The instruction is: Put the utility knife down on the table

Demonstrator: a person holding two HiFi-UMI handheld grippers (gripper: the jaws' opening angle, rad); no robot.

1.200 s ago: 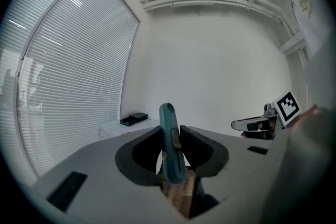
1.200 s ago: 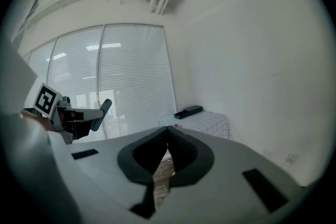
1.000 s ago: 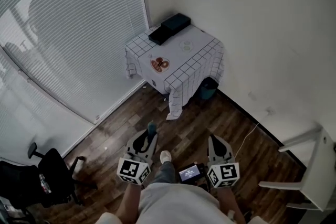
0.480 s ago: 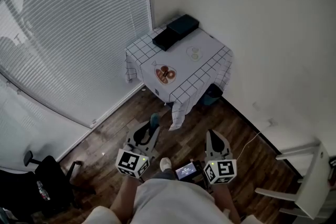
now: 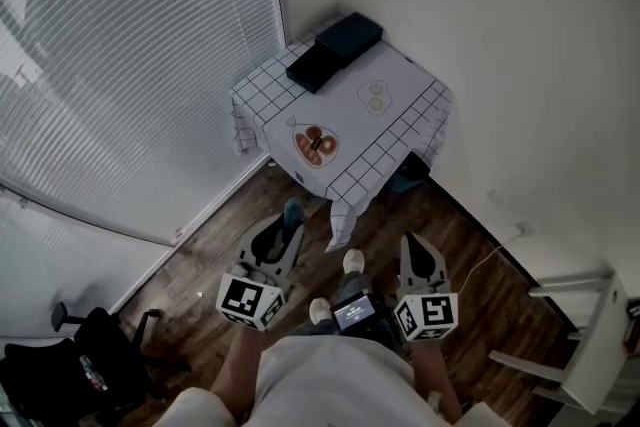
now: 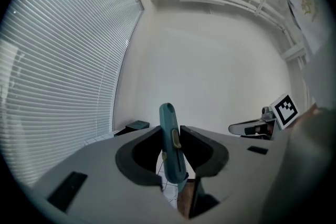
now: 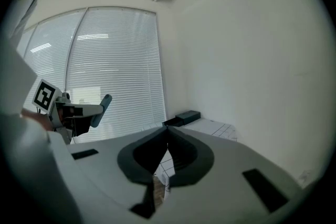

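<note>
In the head view, the person stands on a dark wooden floor [image 5: 470,260] and holds both tools out toward a small worktop [image 5: 405,85] in the corner of the room, well apart from it. The worktop has a white cloth with a grid pattern, and on it lie two dark flat boxes [image 5: 335,50], a dish with reddish pieces [image 5: 314,144] and a smaller pale dish [image 5: 375,95]. White blinds [image 5: 130,65] cover the window on the left. The left tongs [image 5: 288,227] carry the utility knife [image 5: 291,212], and its teal end shows above their tips, over the floor and not on the worktop. The right tongs [image 5: 416,243] are beside them, with a small lit screen [image 5: 357,312] between the two marker cubes. In the left gripper view, the tongs stand narrow and are pressed on the teal knife from both sides; the knife is upright and its rounded end rises above the jaws. In the right gripper view, the jaws meet at their tips and there is nothing between them; the worktop with the boxes is ahead, and the knife shows at the left.
</note>
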